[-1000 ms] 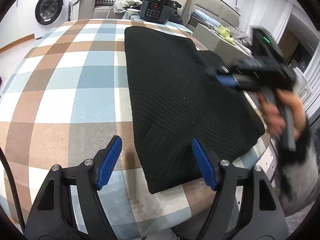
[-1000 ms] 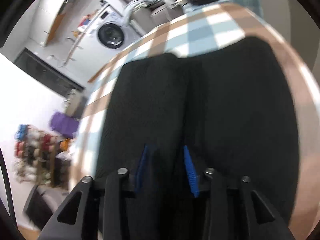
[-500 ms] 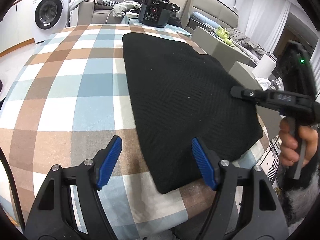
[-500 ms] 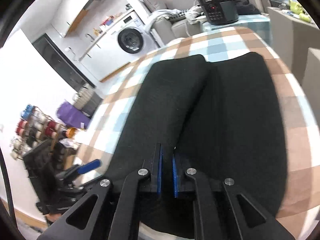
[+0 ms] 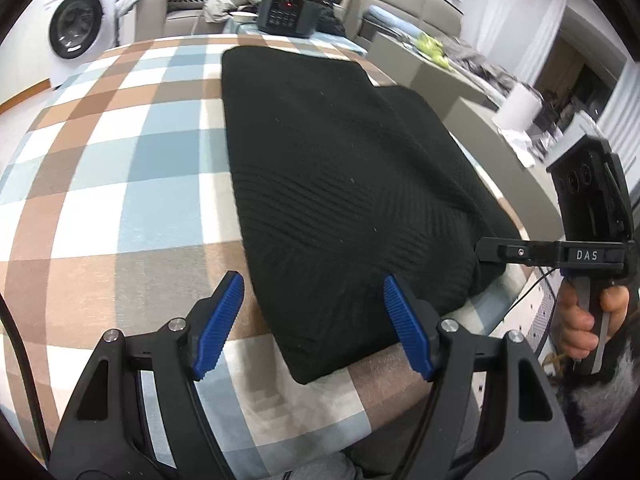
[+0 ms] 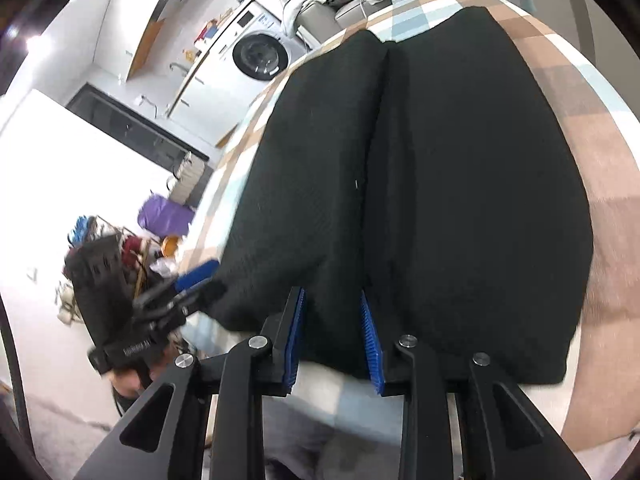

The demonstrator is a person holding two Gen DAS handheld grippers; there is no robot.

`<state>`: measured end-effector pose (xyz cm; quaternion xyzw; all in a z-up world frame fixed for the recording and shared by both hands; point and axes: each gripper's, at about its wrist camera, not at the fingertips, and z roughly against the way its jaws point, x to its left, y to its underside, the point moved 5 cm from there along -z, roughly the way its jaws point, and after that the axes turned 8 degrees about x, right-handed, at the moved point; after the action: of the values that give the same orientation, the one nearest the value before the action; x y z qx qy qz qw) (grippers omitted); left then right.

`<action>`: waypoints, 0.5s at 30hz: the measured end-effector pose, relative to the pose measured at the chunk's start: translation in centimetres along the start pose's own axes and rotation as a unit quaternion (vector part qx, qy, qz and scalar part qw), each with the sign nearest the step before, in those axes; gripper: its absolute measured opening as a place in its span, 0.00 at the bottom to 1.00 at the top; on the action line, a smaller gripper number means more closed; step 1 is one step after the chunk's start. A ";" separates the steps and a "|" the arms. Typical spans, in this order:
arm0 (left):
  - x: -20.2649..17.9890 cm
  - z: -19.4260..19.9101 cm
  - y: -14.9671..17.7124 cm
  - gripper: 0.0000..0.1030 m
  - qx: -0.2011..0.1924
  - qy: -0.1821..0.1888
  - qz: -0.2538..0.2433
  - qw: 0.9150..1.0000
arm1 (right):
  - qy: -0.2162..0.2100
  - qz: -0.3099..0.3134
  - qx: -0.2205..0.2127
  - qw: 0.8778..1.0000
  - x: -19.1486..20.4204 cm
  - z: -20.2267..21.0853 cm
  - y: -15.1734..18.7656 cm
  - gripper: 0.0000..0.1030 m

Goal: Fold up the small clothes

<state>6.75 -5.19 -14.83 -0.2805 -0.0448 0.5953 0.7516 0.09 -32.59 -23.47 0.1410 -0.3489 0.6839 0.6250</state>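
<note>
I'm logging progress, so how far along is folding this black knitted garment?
Done: the black knitted garment lies on the checked tablecloth with one side folded in, its edge running lengthwise. In hand: nothing is gripped; the left gripper and right gripper are open at its near edge. Left: the remaining folds.

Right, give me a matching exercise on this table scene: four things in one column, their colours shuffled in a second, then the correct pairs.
Things:
1. sweater
2. washing machine
3. tablecloth
4. gripper pads

Colours:
A. blue
B. black
C. checked brown, blue and white
D. white

Pairs: 1-B, 2-D, 3-C, 4-A
</note>
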 end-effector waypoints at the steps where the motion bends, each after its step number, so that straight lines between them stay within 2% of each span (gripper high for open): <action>1: -0.1 -0.1 0.2 0.68 0.003 -0.003 -0.004 1.000 | 0.006 0.002 -0.002 1.000 0.1 0.1 0.0 0.25; 2: -0.1 -0.2 0.3 0.68 0.005 -0.005 -0.006 1.000 | 0.022 0.007 -0.002 1.000 0.3 0.1 -0.2 0.13; 3: -0.1 -0.3 0.4 0.68 0.006 -0.005 -0.005 1.000 | 0.032 0.008 -0.002 0.999 0.6 0.2 -0.5 0.09; 8: 0.5 -0.3 0.6 0.68 0.009 -0.010 0.005 1.000 | 0.025 0.036 -0.010 0.999 2.6 2.4 -0.9 0.07; 11: 0.8 -0.3 0.8 0.68 0.010 -0.005 0.011 1.000 | 0.111 0.018 0.018 0.994 0.7 1.1 -0.9 0.07; 12: 0.8 -0.3 0.8 0.68 0.009 -0.004 0.010 1.000 | 0.107 0.007 0.028 0.994 0.1 0.6 -0.8 0.07; 15: 0.6 0.1 0.6 0.68 0.007 -0.008 0.008 1.000 | 0.096 0.008 0.019 0.995 0.3 1.3 -1.0 0.10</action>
<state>6.35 -4.49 -15.22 -0.2714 -0.0444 0.6038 0.7482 0.65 -33.20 -22.06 0.0842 -0.2752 0.7060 0.6471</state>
